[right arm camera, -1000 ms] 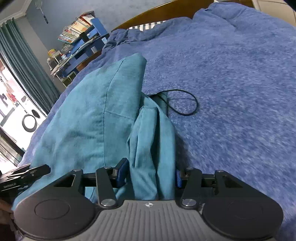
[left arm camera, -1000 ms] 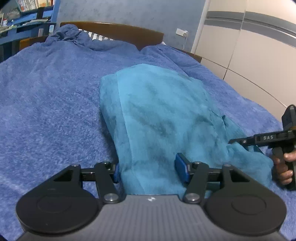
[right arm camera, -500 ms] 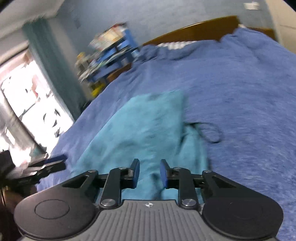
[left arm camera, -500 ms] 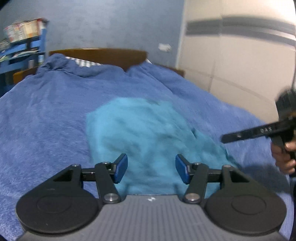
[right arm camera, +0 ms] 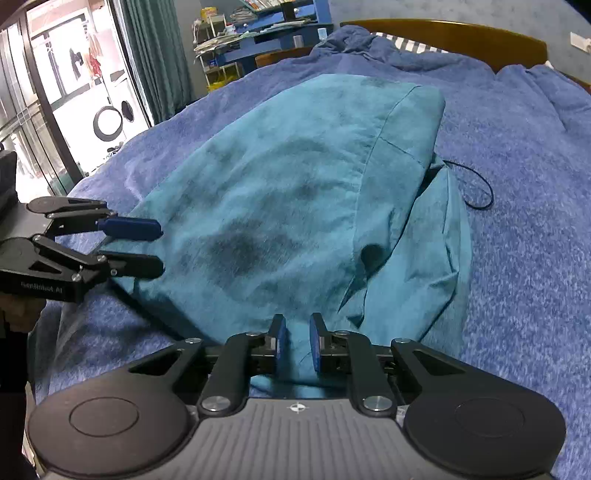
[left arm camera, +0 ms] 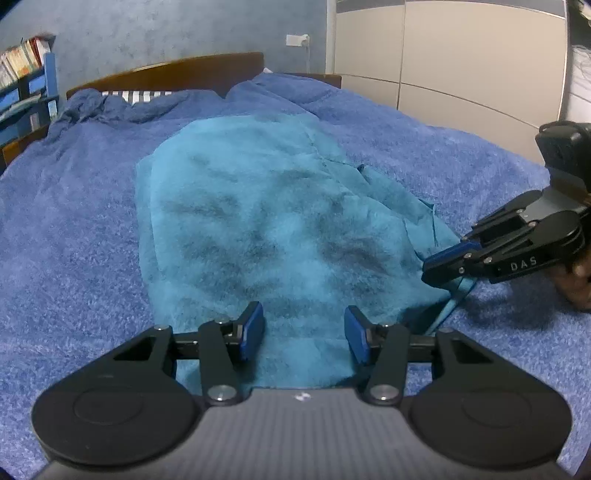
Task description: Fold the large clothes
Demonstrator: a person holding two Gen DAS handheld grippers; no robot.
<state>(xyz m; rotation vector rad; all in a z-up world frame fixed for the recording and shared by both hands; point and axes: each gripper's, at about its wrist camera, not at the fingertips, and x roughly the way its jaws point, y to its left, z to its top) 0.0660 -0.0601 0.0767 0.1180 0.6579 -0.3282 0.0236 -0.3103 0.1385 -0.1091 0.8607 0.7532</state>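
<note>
A large teal garment [left arm camera: 266,221] lies spread on the blue bed cover [left arm camera: 66,236]; it also shows in the right wrist view [right arm camera: 295,192]. My left gripper [left arm camera: 304,338] is open, its jaws on either side of the garment's near hem, which lies between them ungripped. From the right wrist view the left gripper [right arm camera: 155,245] shows open at the garment's left edge. My right gripper [right arm camera: 297,343] is shut on a fold of the garment's near edge. It also shows in the left wrist view [left arm camera: 439,264], pinching the cloth corner.
A thin black cord [right arm camera: 476,184] loops on the cover beside the garment's right side. A wooden headboard [left arm camera: 177,74] stands at the far end. A white wardrobe [left arm camera: 461,55] lines the right. Blue shelves [right arm camera: 266,33] and a glass door [right arm camera: 74,92] are at the left.
Both grippers pulled back and rose from the garment, then came down to its near edge. The right jaws narrowed and closed on the cloth; the left jaws stayed open.
</note>
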